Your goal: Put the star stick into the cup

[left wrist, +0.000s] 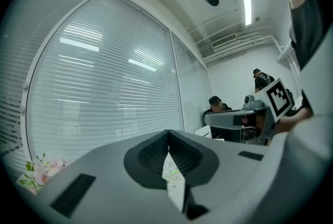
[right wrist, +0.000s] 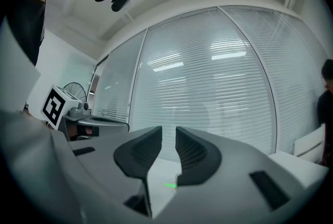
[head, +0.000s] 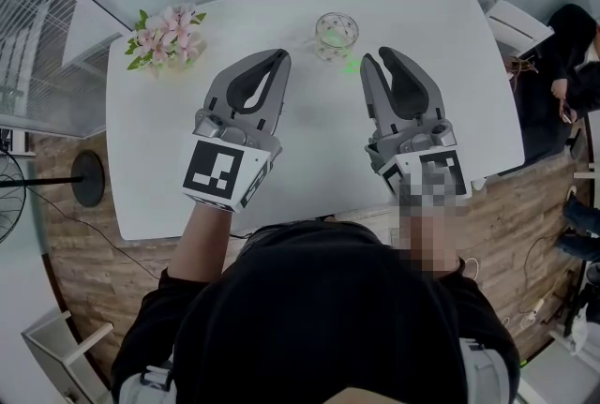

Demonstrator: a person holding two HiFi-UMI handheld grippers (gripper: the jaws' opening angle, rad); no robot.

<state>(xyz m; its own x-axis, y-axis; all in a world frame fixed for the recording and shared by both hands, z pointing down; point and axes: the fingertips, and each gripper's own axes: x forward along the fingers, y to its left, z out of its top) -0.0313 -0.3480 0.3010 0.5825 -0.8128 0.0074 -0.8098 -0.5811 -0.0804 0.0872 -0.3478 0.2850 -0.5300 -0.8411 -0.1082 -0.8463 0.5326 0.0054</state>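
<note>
A clear glass cup (head: 336, 34) stands on the white table (head: 281, 8) toward its far side. A small bright green piece, the star stick (head: 352, 66), shows just in front of the cup on the table; a green tint also shows inside the glass, and I cannot tell whether they are one piece. My right gripper (head: 377, 54) hovers with its tips close to that green piece, jaws a little apart with nothing between them. In the right gripper view the green streak (right wrist: 170, 185) lies below the jaws (right wrist: 168, 133). My left gripper (head: 280, 55) is shut and empty, left of the cup.
A bunch of pink flowers (head: 167, 37) lies at the table's far left corner. A window with blinds (right wrist: 218, 82) runs behind the table. A person in dark clothes (head: 574, 55) sits off the table's right end. A fan (head: 19, 182) stands at the left.
</note>
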